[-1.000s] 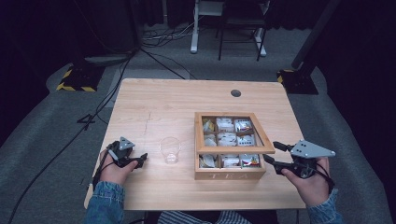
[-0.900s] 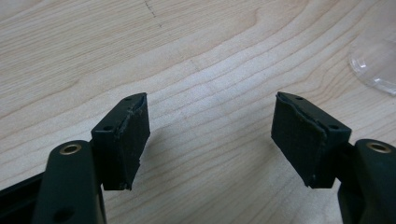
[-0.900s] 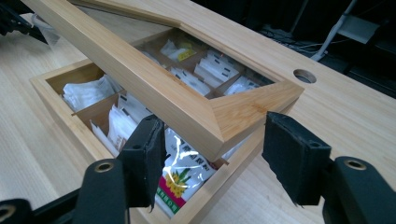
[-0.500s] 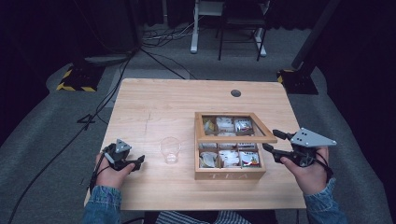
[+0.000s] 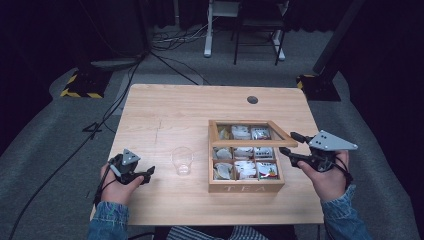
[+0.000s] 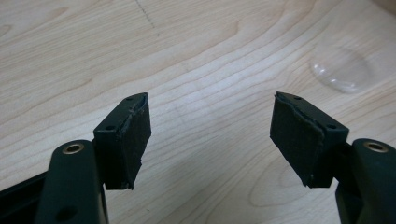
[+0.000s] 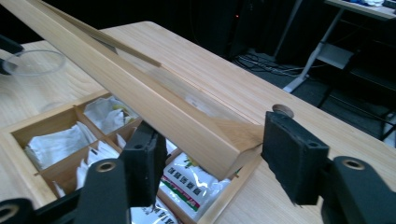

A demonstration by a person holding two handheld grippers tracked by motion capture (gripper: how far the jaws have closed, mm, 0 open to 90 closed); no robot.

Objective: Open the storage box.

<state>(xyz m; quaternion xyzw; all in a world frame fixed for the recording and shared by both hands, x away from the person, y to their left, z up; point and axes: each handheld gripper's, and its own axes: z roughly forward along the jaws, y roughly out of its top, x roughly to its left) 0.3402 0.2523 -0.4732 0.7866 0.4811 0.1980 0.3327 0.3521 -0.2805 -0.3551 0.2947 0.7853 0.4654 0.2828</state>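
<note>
Two hand-held grippers rest over a light wooden surface (image 5: 200,115) in a dark room with grey carpet floor (image 5: 55,120). The right hand-held gripper (image 5: 290,143) has its jaws spread on both sides of the corner of the half-raised wooden lid (image 7: 154,107); contact is unclear. Below and left of it stands the wooden tea box (image 5: 245,186) full of white tea bags (image 7: 60,142). The left hand-held gripper (image 6: 210,126) is spread and empty; a clear glass cup (image 5: 182,160) stands just to its right.
</note>
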